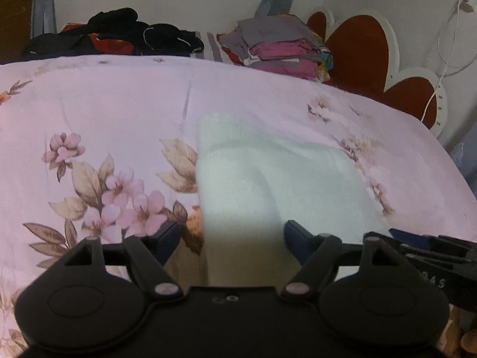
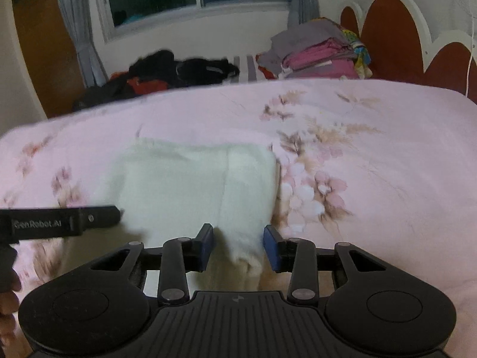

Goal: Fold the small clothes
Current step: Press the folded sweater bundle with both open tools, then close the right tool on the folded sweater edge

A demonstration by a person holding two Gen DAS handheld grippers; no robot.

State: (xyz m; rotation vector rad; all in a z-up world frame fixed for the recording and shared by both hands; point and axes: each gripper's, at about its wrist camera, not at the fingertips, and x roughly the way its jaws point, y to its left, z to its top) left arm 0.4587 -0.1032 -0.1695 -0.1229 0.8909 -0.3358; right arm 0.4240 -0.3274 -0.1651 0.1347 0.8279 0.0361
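A white knitted garment [image 1: 268, 173] lies flat on the pink floral bedspread [image 1: 104, 104], folded into a block with a raised fold along one side. My left gripper [image 1: 234, 238] stands open over its near edge. The right pad rests above the cloth and the left pad is clear of it over the bedspread. In the right wrist view the same garment [image 2: 190, 185] lies ahead. Its near right corner sits between the jaws of my right gripper [image 2: 240, 246], which is open, with small gaps at both pads. The left gripper's finger [image 2: 98, 217] reaches in from the left.
A stack of folded grey and pink clothes [image 2: 319, 56] sits at the far right of the bed, beside a red and white headboard [image 2: 393, 38]. A heap of dark and red clothes [image 2: 179, 71] lies at the far left. A white cable [image 1: 441, 68] hangs on the wall.
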